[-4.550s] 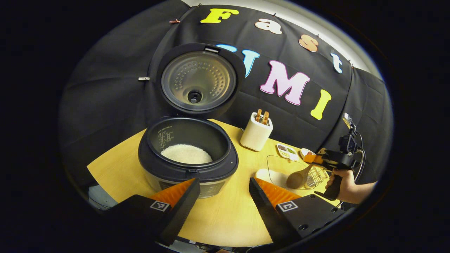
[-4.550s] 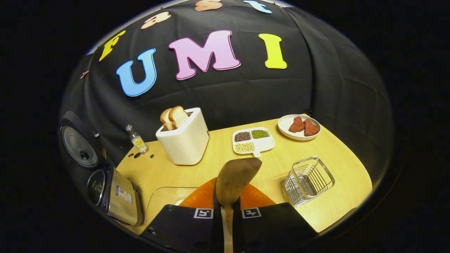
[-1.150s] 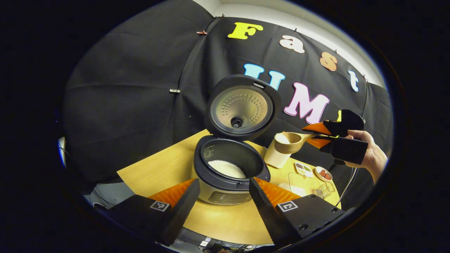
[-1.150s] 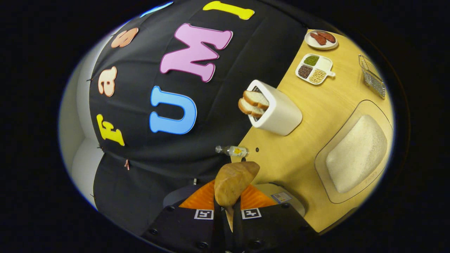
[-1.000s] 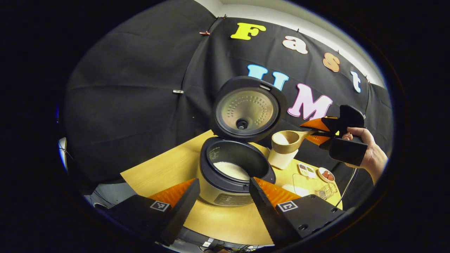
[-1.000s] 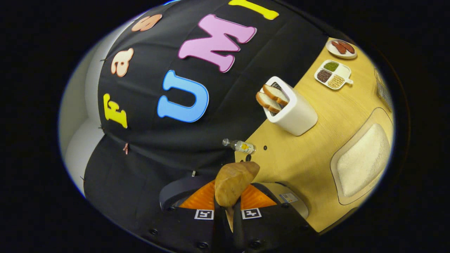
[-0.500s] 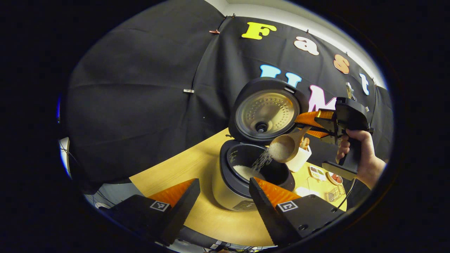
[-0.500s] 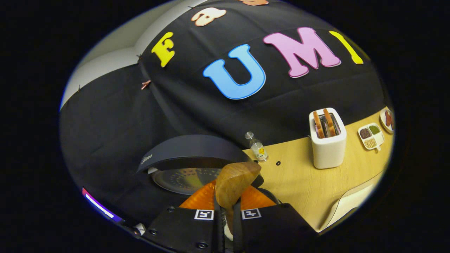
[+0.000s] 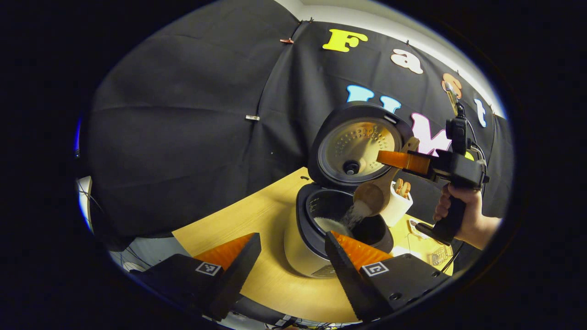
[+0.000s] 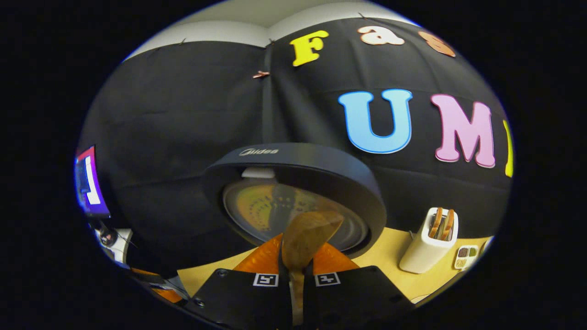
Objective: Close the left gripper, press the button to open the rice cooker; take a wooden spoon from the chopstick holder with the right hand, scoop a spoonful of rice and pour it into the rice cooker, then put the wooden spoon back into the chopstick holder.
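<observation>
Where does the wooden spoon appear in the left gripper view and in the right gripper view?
Left gripper view: the wooden spoon is right of centre, tipped over the open rice cooker, rice spilling into the pot.
Right gripper view: its bowl is at bottom centre, its handle gripped by the right tool.
Shared landmark: the cooker's raised lid stands behind the spoon.

Both views are strongly curved by the fisheye lens, so straight lines bow and things near the rim are squeezed. Light falls from above, bright enough on the pale wooden table (image 9: pixel 257 215) but swallowed by the dark cloth wall, which stays dim with soft folds. The metal inside of the rice cooker lid (image 9: pixel 357 146) catches a warm golden glare, mottled in the right gripper view (image 10: pixel 275 206). The falling rice (image 9: pixel 355 214) is smeared by motion. A screen (image 10: pixel 89 188) glows at the left rim.
</observation>
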A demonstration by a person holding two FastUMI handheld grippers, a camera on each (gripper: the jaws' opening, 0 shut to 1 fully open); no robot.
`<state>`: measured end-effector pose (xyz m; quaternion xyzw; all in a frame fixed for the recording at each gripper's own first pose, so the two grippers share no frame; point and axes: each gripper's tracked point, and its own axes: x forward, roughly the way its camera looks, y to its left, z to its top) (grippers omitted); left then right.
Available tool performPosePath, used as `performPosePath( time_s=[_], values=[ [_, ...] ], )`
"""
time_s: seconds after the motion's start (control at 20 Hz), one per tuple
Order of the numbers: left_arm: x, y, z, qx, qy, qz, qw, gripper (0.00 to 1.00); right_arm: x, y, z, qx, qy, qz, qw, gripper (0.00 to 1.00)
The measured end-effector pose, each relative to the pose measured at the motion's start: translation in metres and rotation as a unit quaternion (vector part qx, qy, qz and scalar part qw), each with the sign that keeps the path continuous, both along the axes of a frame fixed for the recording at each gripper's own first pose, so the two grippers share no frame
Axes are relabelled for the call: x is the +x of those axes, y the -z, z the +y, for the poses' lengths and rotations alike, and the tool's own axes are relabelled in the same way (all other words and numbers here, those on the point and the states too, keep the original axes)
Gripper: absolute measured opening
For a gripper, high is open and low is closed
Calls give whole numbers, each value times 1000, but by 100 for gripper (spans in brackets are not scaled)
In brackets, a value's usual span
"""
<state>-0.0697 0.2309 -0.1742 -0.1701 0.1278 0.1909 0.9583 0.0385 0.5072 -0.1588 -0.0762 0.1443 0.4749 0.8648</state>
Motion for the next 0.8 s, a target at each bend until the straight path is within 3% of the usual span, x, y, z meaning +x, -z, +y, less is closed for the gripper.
performPosePath(
  time_s=[0.3,0.45,0.65,0.8],
  values=[
    [-3,-1,3,7,-6,-3,1000,92,-14,10,6,-35,-49,-67,996,14],
    [-4,0,1,8,-6,-2,1000,95,-22,16,3,-56,-77,-105,990,14],
    [-4,-2,-3,7,-3,-4,1000,95,-34,20,1,-65,-90,-89,990,14],
    [-4,-6,-8,14,0,-6,1000,95,-32,-4,1,-23,-65,-58,996,14]
  ],
)
